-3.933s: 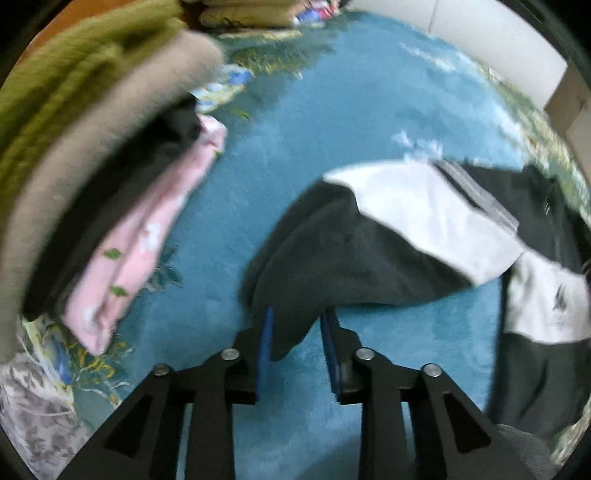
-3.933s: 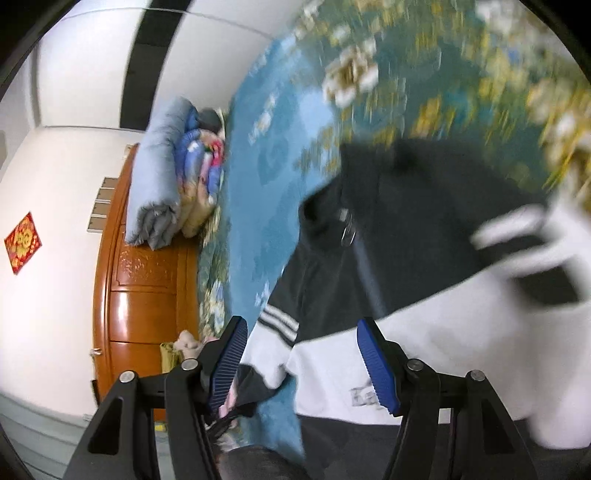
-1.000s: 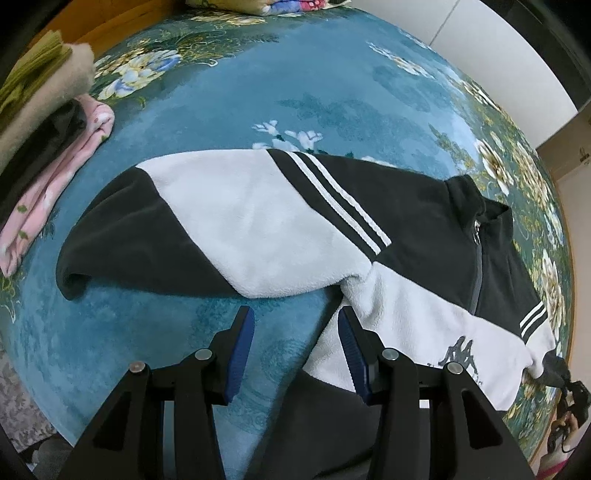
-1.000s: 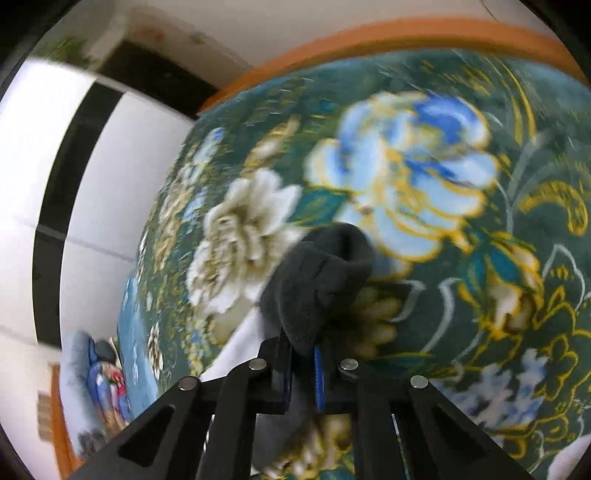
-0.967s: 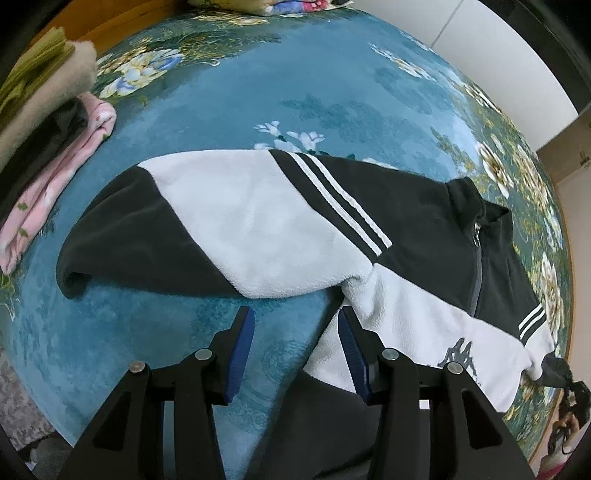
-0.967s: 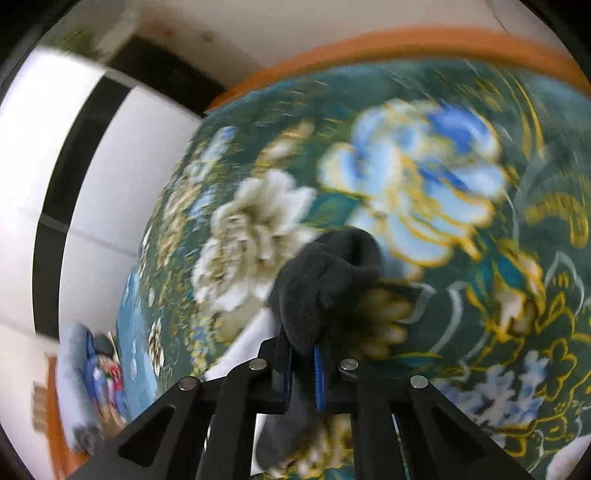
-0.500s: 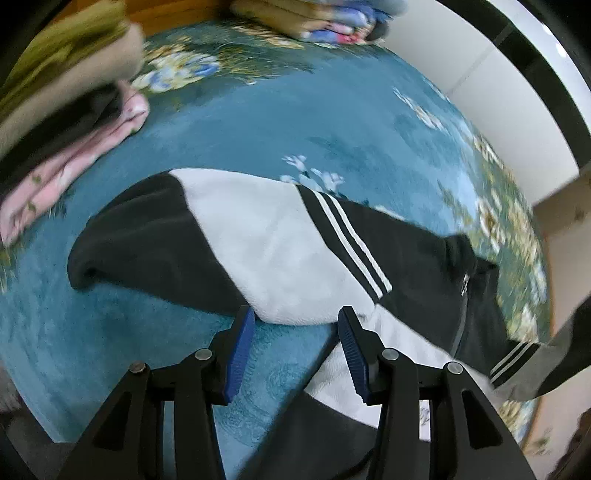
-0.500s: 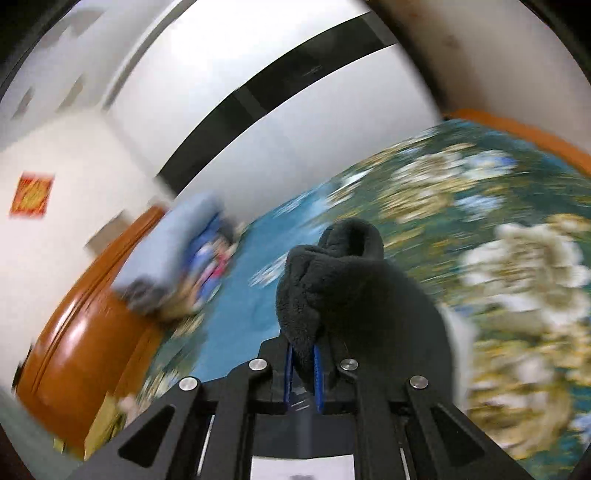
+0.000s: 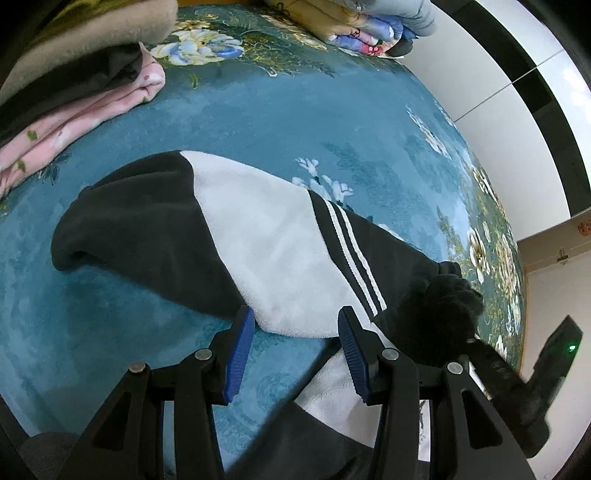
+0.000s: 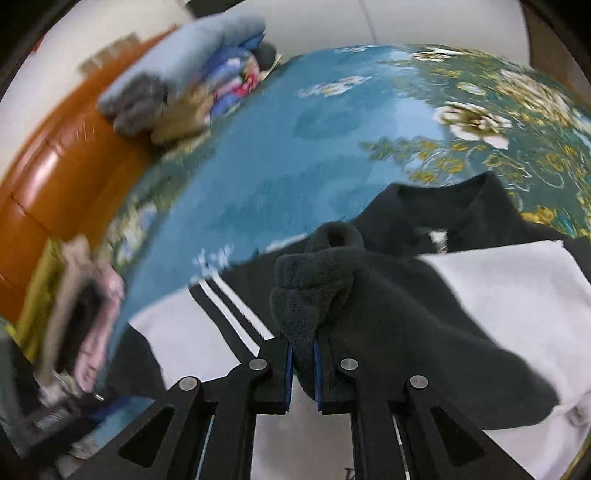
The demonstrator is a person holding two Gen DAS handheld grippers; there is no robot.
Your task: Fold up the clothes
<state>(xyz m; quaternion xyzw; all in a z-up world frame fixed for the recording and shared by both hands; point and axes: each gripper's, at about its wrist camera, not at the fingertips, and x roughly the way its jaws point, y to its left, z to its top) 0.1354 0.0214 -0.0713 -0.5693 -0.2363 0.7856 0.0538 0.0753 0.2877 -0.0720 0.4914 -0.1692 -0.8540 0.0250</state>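
Note:
A black and white fleece jacket (image 9: 266, 236) lies on the blue floral bedspread (image 9: 280, 110), one sleeve stretched out to the left. My left gripper (image 9: 295, 314) hovers open over the lower edge of that sleeve, holding nothing. My right gripper (image 10: 303, 345) is shut on the dark cuff (image 10: 314, 291) of the other sleeve, which is drawn over the jacket's white chest (image 10: 509, 295). In the left wrist view the right gripper (image 9: 474, 341) comes in from the right with the dark cuff (image 9: 443, 306) bunched at its tip.
Folded clothes (image 9: 74, 96) in pink, black, beige and green are stacked at the left. Folded quilts (image 9: 362, 26) lie at the far end by a white wall. An orange wooden headboard (image 10: 55, 173) borders the bed. Bare bedspread lies beyond the jacket.
My right gripper has swung the cuff from the flowered edge of the bed across over the jacket, into the left wrist view. The left gripper shifted and rolled slightly, still open.

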